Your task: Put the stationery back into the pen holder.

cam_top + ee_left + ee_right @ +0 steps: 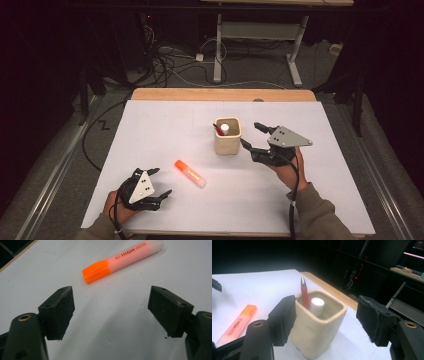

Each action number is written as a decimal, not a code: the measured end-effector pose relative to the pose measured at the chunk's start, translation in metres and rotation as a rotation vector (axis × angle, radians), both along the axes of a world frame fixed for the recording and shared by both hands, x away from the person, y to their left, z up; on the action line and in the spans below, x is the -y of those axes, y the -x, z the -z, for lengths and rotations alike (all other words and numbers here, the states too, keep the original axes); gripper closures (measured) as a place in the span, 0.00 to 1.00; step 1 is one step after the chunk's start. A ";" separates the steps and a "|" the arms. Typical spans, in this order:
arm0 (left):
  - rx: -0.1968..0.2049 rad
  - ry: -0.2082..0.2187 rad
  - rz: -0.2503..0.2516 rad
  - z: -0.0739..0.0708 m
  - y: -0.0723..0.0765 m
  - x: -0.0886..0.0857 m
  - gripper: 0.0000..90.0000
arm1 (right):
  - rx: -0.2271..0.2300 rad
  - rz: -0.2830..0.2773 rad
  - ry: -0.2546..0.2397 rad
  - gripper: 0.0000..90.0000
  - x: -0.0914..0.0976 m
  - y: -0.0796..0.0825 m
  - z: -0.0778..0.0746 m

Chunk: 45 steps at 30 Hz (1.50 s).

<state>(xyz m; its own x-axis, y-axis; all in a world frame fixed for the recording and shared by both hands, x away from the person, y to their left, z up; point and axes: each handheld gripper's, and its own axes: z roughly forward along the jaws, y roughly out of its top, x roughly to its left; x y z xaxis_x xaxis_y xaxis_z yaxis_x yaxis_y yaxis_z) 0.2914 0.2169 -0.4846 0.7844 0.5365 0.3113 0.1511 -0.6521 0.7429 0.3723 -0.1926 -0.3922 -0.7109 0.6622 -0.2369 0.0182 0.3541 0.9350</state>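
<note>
Your table [150, 130], covered in white, carries everything listed here; places are given from the cream square pen cup [228, 136].

Pen cup: upright near the table's middle, holding a red pen [304, 293] and a white-capped marker [317, 304], both standing inside it.

Your right gripper [253, 135]: just beside the cup on its right, jaws spread; in the right gripper view the cup sits partly between them, one pad close against its wall and the other well clear.

Your left gripper [161, 181]: well apart from the cup, toward your near left, jaws spread wide with nothing between them.

Orange highlighter [190, 173]: lying flat on the table, nearer you than the cup, between it and your left gripper, touched by neither.
</note>
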 end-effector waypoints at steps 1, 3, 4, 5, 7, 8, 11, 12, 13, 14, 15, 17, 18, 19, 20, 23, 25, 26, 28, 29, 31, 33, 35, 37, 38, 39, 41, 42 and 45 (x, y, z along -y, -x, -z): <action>0.000 -0.001 0.000 0.000 0.000 0.000 0.23 | 0.001 0.002 0.011 0.34 0.002 0.002 0.001; 0.000 -0.001 0.002 0.000 0.000 0.000 0.23 | 0.002 0.003 0.023 0.33 0.005 0.005 0.002; 0.000 0.000 0.002 0.000 0.000 0.001 0.23 | 0.001 0.006 0.024 0.33 0.006 0.007 0.002; 0.001 -0.001 0.002 0.000 0.000 0.001 0.23 | 0.004 0.007 0.025 0.32 0.008 0.008 0.003; 0.002 -0.004 0.003 0.000 0.000 0.001 0.23 | 0.014 0.006 0.023 0.32 0.011 0.012 0.004; 0.001 -0.004 0.004 0.000 0.000 0.001 0.23 | 0.020 0.007 0.019 0.32 0.012 0.015 0.004; 0.002 -0.005 0.005 0.000 0.000 0.001 0.23 | 0.038 0.008 0.026 0.31 0.015 0.021 0.006; 0.003 -0.005 0.004 0.000 0.000 0.001 0.23 | 0.044 0.007 0.027 0.31 0.016 0.023 0.007; 0.003 -0.005 0.005 -0.001 0.000 0.001 0.23 | 0.041 0.004 0.028 0.31 0.017 0.024 0.008; 0.003 -0.006 0.005 -0.001 0.000 0.001 0.23 | 0.043 0.004 0.034 0.31 0.018 0.026 0.009; 0.003 -0.006 0.005 -0.001 0.000 0.001 0.23 | 0.044 0.006 0.041 0.31 0.018 0.027 0.010; 0.003 -0.005 0.006 -0.001 0.000 0.001 0.23 | 0.040 0.002 0.049 0.31 0.019 0.030 0.013; 0.003 -0.005 0.006 -0.001 0.000 0.001 0.23 | 0.038 -0.001 0.055 0.31 0.019 0.031 0.014; 0.004 -0.005 0.006 -0.001 0.000 0.001 0.23 | 0.040 -0.003 0.064 0.31 0.020 0.033 0.015; 0.003 -0.006 0.006 -0.001 0.000 0.001 0.23 | 0.041 -0.001 0.070 0.31 0.020 0.034 0.015; 0.003 -0.008 0.006 -0.001 0.000 0.001 0.23 | 0.044 -0.005 0.074 0.31 0.023 0.038 0.016; 0.003 -0.008 0.007 0.000 0.000 0.001 0.23 | 0.048 -0.003 0.083 0.31 0.025 0.040 0.017; 0.002 -0.010 0.007 0.000 0.000 0.001 0.23 | 0.047 -0.002 0.085 0.31 0.027 0.042 0.018; 0.002 -0.009 0.006 0.000 0.000 0.001 0.23 | 0.044 0.004 0.087 0.30 0.030 0.043 0.019; 0.003 -0.009 0.006 0.000 0.000 0.001 0.23 | 0.044 0.005 0.090 0.30 0.032 0.045 0.021; -0.007 -0.008 0.005 0.000 0.001 0.002 0.23 | 0.044 0.008 0.093 0.30 0.035 0.046 0.022; -0.007 -0.008 0.006 0.000 0.001 0.002 0.23 | 0.047 0.011 0.091 0.30 0.038 0.049 0.024; -0.007 -0.008 0.005 0.000 0.001 0.002 0.23 | 0.050 0.009 0.087 0.30 0.040 0.051 0.027; -0.007 -0.008 0.006 0.000 0.000 0.002 0.23 | 0.047 0.011 0.092 0.30 0.042 0.053 0.029; -0.008 -0.009 0.007 0.000 0.000 0.002 0.23 | 0.047 0.010 0.092 0.30 0.044 0.054 0.030; -0.008 -0.011 0.008 0.000 0.000 0.003 0.23 | 0.047 0.009 0.091 0.30 0.045 0.055 0.031; -0.008 -0.012 0.009 0.000 0.000 0.003 0.23 | 0.048 0.012 0.095 0.30 0.047 0.057 0.033; -0.008 -0.013 0.009 0.000 0.000 0.003 0.23 | 0.047 0.015 0.094 0.30 0.048 0.058 0.034; -0.009 -0.013 0.009 0.000 0.000 0.003 0.23 | 0.041 0.020 0.097 0.30 0.051 0.060 0.037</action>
<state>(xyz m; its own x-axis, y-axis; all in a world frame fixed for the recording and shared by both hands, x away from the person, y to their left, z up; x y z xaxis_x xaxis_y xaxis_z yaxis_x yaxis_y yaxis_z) 0.2910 0.2143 -0.4848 0.7918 0.5254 0.3115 0.1518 -0.6633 0.7328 0.3120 -0.2440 -0.4295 -0.6859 0.6489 -0.3293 -0.0109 0.4433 0.8963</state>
